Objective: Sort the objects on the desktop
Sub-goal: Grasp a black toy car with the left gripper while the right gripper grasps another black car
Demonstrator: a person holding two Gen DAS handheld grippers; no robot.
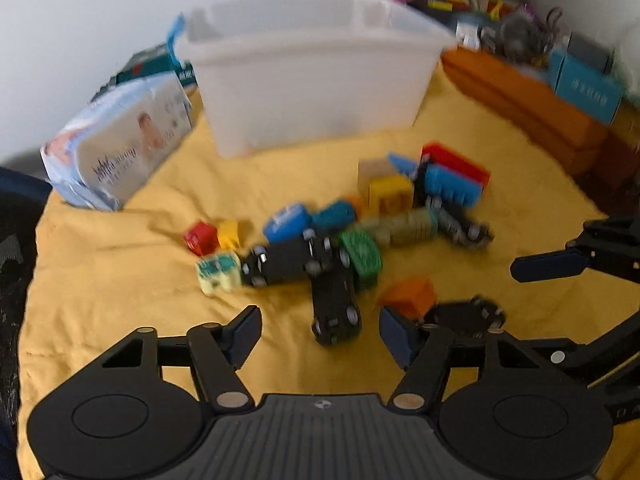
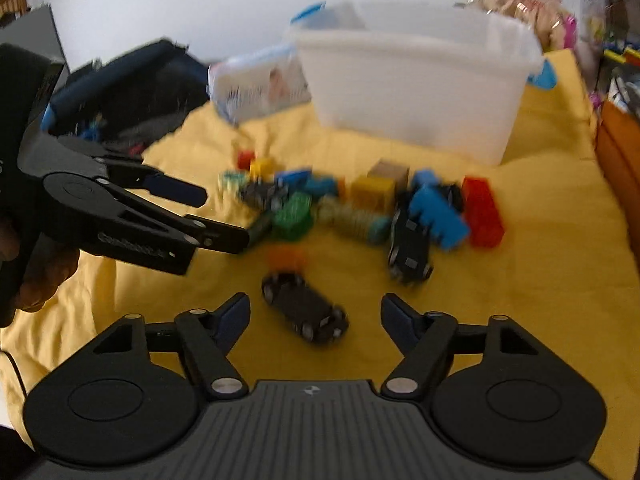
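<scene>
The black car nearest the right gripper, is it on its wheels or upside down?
Upside down. The black car lies on the yellow cloth with its wheels and underside facing up.

Four black toy cars lie on the cloth: one [image 2: 305, 312] between the right gripper's open jaws, one [image 1: 335, 308] between the left gripper's open jaws, one [image 1: 286, 261] just beyond that, and one [image 1: 464, 226] farther off toward the right jaw's side. Beyond the jaws stands one white plastic bin [image 1: 312, 76], with one wipes pack [image 1: 120, 144] to its left. The blurred bricks defy an exact count.
</scene>
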